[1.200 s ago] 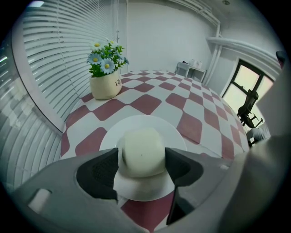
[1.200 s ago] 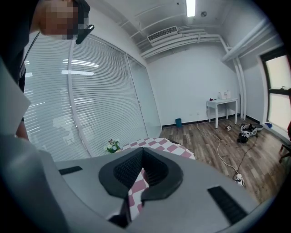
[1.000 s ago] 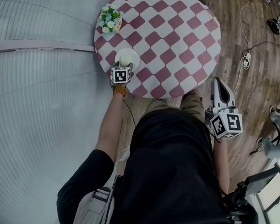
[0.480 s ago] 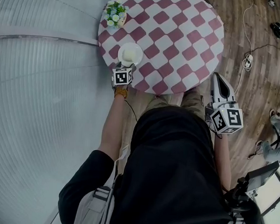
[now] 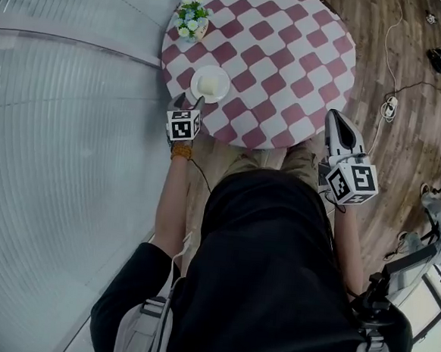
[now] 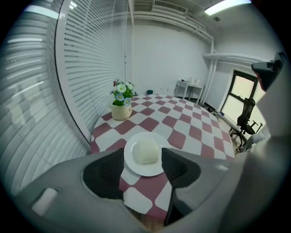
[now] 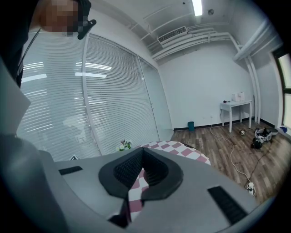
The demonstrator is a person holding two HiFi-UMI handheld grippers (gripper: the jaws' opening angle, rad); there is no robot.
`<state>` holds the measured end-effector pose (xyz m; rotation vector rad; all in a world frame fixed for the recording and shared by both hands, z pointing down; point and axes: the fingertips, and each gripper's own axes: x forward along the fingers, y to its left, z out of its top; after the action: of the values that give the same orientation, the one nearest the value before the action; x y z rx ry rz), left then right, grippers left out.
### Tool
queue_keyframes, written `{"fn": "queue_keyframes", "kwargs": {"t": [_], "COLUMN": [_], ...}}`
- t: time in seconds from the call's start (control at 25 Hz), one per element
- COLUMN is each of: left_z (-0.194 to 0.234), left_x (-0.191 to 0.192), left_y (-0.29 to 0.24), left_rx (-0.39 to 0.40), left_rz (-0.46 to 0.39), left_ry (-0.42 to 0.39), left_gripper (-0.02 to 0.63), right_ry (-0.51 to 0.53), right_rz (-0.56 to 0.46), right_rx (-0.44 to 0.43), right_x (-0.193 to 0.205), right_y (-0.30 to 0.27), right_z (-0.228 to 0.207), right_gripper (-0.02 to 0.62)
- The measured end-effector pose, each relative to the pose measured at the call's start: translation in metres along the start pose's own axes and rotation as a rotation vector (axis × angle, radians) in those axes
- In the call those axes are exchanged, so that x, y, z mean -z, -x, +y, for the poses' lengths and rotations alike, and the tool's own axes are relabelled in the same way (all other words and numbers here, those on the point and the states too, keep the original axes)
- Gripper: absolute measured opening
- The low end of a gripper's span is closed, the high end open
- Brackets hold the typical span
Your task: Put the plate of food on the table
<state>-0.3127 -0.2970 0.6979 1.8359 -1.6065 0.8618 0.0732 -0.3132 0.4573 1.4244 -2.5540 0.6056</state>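
A wall of pale window blinds [image 5: 56, 136] fills the left of the scene. A wooden floor [image 5: 393, 155] runs along the right, with cables [image 5: 387, 97] lying on it. Between them stands a round bench [image 5: 291, 55] under a red-and-white chequered cloth. The person [image 5: 266, 274], in a dark top, stands at its near edge with one arm out on each side.

The left hand-held gripper [image 5: 190, 98] hangs over the near-left edge of the bench, pointing down and away. Its jaws stand wide and have just been closing a little, and nothing is gripped between them. (In the left gripper view the plate shows in the gap, but it lies on the cloth beyond the pads, which do not touch it.) The right hand-held gripper [image 5: 335, 116] is held by the near-right edge of the bench, pointing nearly level toward the far side. Its jaws are drawn together, tips meeting, with nothing between them.

The plate [image 5: 222, 78], white and round, sits flat on the bench near the left edge, just beyond the left jaw tips. Farther along that same edge, well apart from the plate, stands a small flower pot [image 5: 192, 29] with white and green blooms. On the middle of the plate rests the food [image 5: 207, 84], a pale, rounded block.
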Motion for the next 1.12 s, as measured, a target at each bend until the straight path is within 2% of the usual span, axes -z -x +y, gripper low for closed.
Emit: {"fn": "queue_keyframes", "kwargs": {"t": [0.16,0.32,0.48,0.64,0.88,1.12], "left_z": [0.009,0.013,0.012,0.005,-0.019,-0.044], "left_x": [-0.018,-0.042,-0.07,-0.089,-0.103,-0.108], "left_y": [0.031,0.062,0.095,0.122,0.144,0.152], "left_rx": [-0.013,-0.022,-0.063,-0.074,0.014,0.064], "left_rz": [-0.118,-0.212,-0.333,-0.409,-0.492,-0.559], "left_ry": [-0.068,-0.093,-0.132,-0.189,-0.192,-0.204], "left_gripper": [0.216,0.17,0.103,0.101,0.097,0.087], "right_ry": [0.036,0.067,0.087,0.11,0.142,0.162], "right_rz": [-0.032,-0.052,-0.063,-0.086,-0.12,-0.127], "right_rx": [-0.016,-0.042,-0.075,-0.117,-0.175,-0.211], "right_x": [0.007,0.002,-0.003,-0.017,-0.035,-0.03], "right_y": [0.003,-0.001,-0.007,-0.012,-0.015,-0.017], "right_z": [0.02,0.036,0.048,0.067,0.092,0.101], "right_gripper": [0.008,0.008,0.008,0.008,0.008,0.008]}}
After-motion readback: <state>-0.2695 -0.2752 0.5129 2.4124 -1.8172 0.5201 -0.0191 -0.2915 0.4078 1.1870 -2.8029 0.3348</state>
